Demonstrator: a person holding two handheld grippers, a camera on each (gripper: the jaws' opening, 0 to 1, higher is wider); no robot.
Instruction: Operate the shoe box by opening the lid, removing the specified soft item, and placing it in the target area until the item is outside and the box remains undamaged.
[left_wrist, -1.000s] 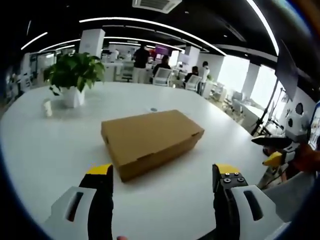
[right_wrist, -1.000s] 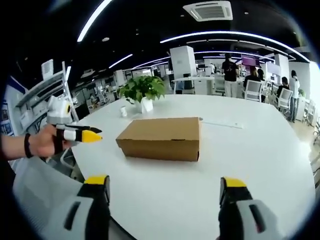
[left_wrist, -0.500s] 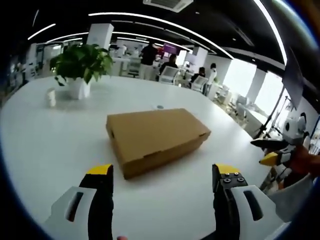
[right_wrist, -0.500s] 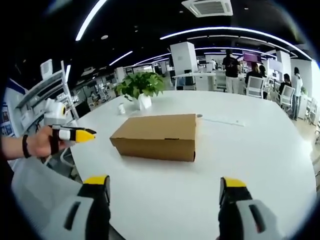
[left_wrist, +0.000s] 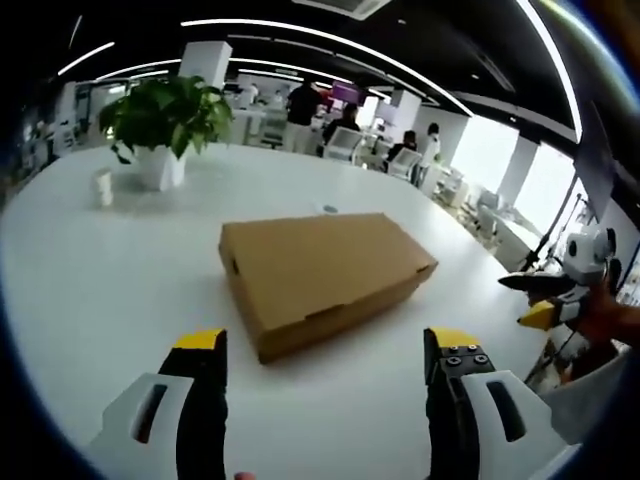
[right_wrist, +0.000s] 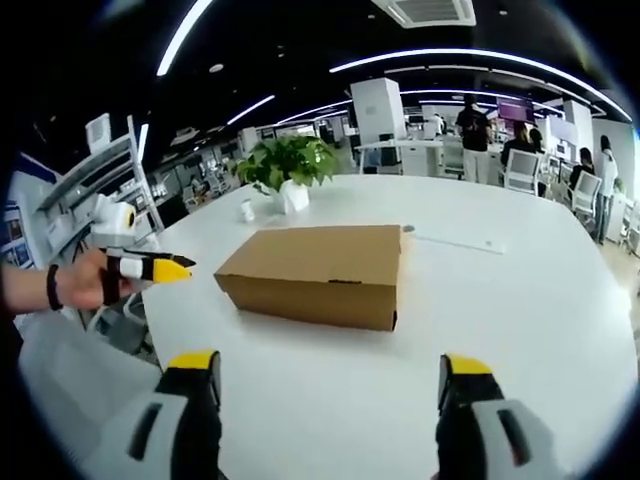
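Observation:
A closed brown cardboard shoe box (left_wrist: 320, 275) lies on the round white table (left_wrist: 90, 280), lid down. In the right gripper view the same box (right_wrist: 318, 272) sits a little beyond the jaws. My left gripper (left_wrist: 325, 345) is open, its yellow-tipped jaws wide apart just short of the box's near corner. My right gripper (right_wrist: 325, 365) is open too, with bare table between its jaws. The right gripper (left_wrist: 545, 300) shows at the right edge of the left gripper view, and the left gripper (right_wrist: 150, 268) at the left of the right gripper view, held in a hand. The box's contents are hidden.
A potted green plant (left_wrist: 165, 125) in a white pot stands at the table's far side, with a small white cup (left_wrist: 102, 187) beside it. A small dark disc (left_wrist: 330, 209) lies behind the box. People and office chairs (right_wrist: 520, 165) are far behind the table.
Both cameras have moved closer to the box, which looks larger now. The box itself has stayed shut and in place. Both grippers remain open.

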